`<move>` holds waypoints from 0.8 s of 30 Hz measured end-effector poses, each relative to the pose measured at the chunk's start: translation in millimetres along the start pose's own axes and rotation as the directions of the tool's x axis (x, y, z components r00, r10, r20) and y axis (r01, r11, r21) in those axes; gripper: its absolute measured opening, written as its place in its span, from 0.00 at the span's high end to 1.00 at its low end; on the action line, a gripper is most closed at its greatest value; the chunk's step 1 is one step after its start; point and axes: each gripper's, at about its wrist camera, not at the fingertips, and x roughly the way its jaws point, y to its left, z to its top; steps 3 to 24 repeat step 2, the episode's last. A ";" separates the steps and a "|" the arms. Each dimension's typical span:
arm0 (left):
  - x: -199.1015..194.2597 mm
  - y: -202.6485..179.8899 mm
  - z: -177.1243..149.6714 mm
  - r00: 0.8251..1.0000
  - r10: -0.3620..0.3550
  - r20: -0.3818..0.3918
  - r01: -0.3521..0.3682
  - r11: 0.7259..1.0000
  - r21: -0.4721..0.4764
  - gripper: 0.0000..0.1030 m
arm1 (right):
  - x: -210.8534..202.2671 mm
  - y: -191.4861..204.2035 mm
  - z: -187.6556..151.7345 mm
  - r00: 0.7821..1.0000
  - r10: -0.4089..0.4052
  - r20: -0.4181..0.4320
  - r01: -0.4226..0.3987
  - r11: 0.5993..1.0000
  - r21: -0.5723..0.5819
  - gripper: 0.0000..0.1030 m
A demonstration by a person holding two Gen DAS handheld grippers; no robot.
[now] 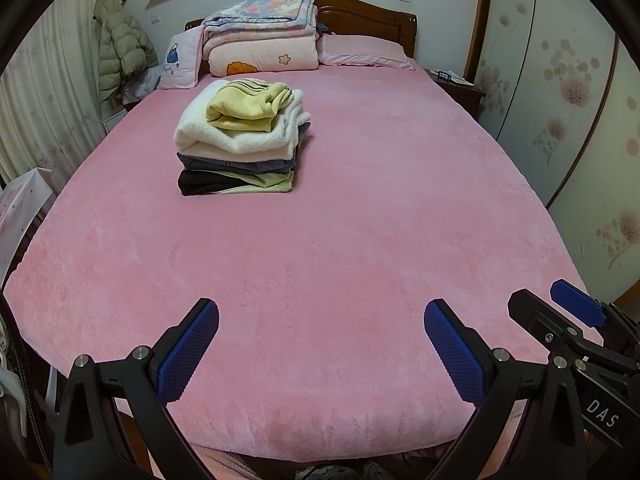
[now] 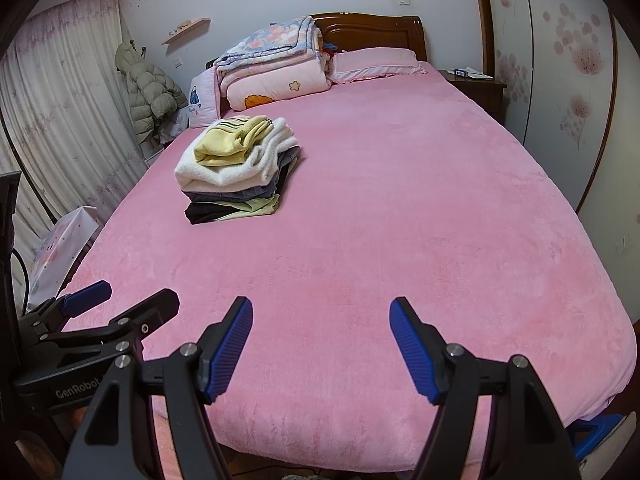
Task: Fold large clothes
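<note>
A stack of folded clothes (image 1: 240, 140) sits on the pink bed (image 1: 360, 240), left of centre, far from both grippers. A yellow garment lies on top, then a white fleece, grey, pale green and black pieces. The stack also shows in the right wrist view (image 2: 236, 168). My left gripper (image 1: 320, 312) is open and empty over the bed's near edge. My right gripper (image 2: 322, 308) is open and empty beside it. The right gripper shows at the lower right of the left wrist view (image 1: 548, 300), and the left gripper at the lower left of the right wrist view (image 2: 132, 296).
Folded quilts (image 1: 260, 36) and a pink pillow (image 1: 360, 54) lie at the wooden headboard. A nightstand (image 1: 460, 88) stands right of the bed, with a wardrobe (image 1: 560, 100) along the right wall. A puffer coat (image 1: 120, 44) and curtains hang at the left. A white bag (image 1: 20, 208) stands at the bed's left.
</note>
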 end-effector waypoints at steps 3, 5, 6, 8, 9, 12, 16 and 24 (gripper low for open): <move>0.9 0.9 0.6 1.000 -0.003 -0.004 0.003 1.000 -0.002 0.01 | 0.0 -0.4 -0.5 1.000 0.002 0.000 -0.002 1.000 0.001 0.31; 0.9 0.9 0.6 1.000 -0.003 -0.004 0.003 1.000 -0.002 0.01 | 0.0 -0.4 -0.5 1.000 0.002 0.000 -0.002 1.000 0.001 0.31; 0.9 0.9 0.6 1.000 -0.003 -0.004 0.003 1.000 -0.002 0.01 | 0.0 -0.4 -0.5 1.000 0.002 0.000 -0.002 1.000 0.001 0.31; 0.9 0.9 0.6 1.000 -0.003 -0.004 0.003 1.000 -0.002 0.01 | 0.0 -0.4 -0.5 1.000 0.002 0.000 -0.002 1.000 0.001 0.31; 0.9 0.9 0.6 1.000 -0.003 -0.004 0.003 1.000 -0.002 0.01 | 0.0 -0.4 -0.5 1.000 0.002 0.000 -0.002 1.000 0.001 0.31; 0.9 0.9 0.6 1.000 -0.003 -0.004 0.003 1.000 -0.002 0.01 | 0.0 -0.4 -0.5 1.000 0.002 0.000 -0.002 1.000 0.001 0.31; 0.9 0.9 0.6 1.000 -0.003 -0.004 0.003 1.000 -0.002 0.01 | 0.0 -0.4 -0.5 1.000 0.002 0.000 -0.002 1.000 0.001 0.31; 0.9 0.9 0.6 1.000 -0.003 -0.004 0.003 1.000 -0.002 0.01 | 0.0 -0.4 -0.5 1.000 0.002 0.000 -0.002 1.000 0.001 0.31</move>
